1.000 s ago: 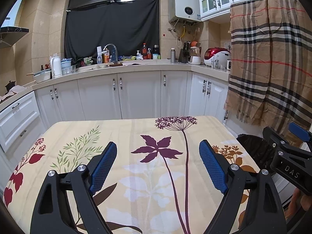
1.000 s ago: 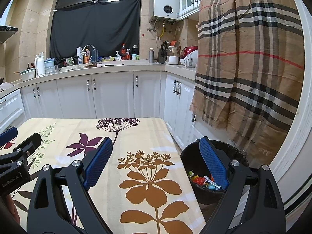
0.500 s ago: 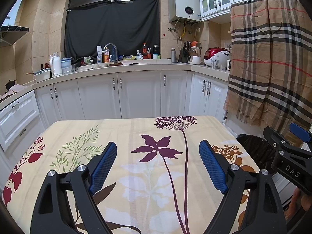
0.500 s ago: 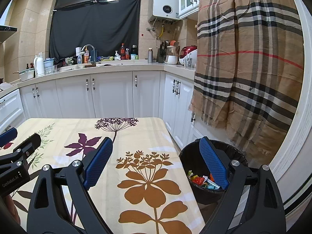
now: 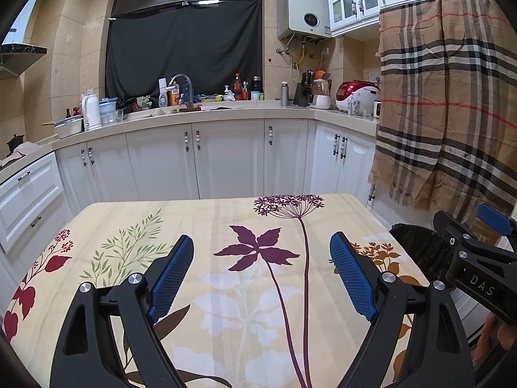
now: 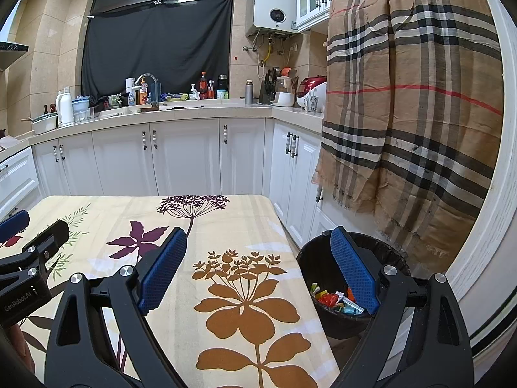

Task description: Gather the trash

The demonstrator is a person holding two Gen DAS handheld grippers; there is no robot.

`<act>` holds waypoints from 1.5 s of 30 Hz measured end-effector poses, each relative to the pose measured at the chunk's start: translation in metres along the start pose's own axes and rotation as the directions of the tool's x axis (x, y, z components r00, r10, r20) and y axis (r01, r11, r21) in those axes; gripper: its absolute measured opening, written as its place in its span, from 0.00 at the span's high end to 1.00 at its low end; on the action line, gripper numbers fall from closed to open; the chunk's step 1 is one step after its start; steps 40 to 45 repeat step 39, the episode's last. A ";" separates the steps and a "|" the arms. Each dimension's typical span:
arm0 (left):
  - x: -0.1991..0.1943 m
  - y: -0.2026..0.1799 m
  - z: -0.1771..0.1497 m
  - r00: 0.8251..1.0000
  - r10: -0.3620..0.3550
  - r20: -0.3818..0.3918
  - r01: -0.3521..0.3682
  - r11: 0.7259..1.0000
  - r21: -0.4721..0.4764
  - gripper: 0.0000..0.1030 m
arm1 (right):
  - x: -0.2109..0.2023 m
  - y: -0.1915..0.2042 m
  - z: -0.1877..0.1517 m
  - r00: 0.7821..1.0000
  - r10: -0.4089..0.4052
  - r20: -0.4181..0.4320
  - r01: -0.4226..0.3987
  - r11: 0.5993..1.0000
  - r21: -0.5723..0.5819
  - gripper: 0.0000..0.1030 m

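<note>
A black trash bin (image 6: 326, 258) lined with a black bag stands on the floor by the table's right edge, with several colourful wrappers (image 6: 329, 299) inside. It also shows in the left wrist view (image 5: 420, 249). My left gripper (image 5: 261, 274) is open and empty above the flowered tablecloth (image 5: 226, 226). My right gripper (image 6: 258, 271) is open and empty, its right finger over the bin and its left finger over the table's right edge. No trash shows on the tablecloth.
White kitchen cabinets (image 5: 226, 158) with a cluttered counter run behind the table. A plaid cloth (image 6: 404, 113) hangs at the right above the bin. Each gripper shows at the edge of the other's view.
</note>
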State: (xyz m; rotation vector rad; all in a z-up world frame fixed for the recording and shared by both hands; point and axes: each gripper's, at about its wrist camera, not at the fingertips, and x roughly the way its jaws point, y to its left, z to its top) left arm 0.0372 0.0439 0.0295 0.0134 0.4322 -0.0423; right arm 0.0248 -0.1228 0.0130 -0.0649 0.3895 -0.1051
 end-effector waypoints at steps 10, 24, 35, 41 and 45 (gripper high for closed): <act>0.001 0.000 -0.001 1.000 0.001 -0.006 -0.001 1.000 0.002 0.19 | 0.000 0.000 -0.001 1.000 0.000 -0.002 0.000 1.000 0.000 0.14; 0.006 0.000 -0.004 0.997 -0.072 -0.027 0.072 0.997 -0.011 0.14 | 0.000 0.001 0.000 1.000 0.000 -0.002 0.000 1.000 -0.002 0.14; 0.008 0.003 0.000 0.998 0.059 -0.001 -0.059 0.998 0.020 0.10 | 0.000 -0.001 -0.001 1.000 0.007 -0.004 -0.007 1.000 -0.008 0.14; 0.021 0.022 -0.003 0.990 0.130 -0.047 -0.128 0.991 0.028 0.10 | 0.005 0.003 -0.001 1.000 0.021 -0.015 -0.022 0.999 -0.024 0.14; 0.021 0.022 -0.003 0.990 0.130 -0.047 -0.128 0.991 0.028 0.10 | 0.005 0.003 -0.001 1.000 0.021 -0.015 -0.022 0.999 -0.024 0.14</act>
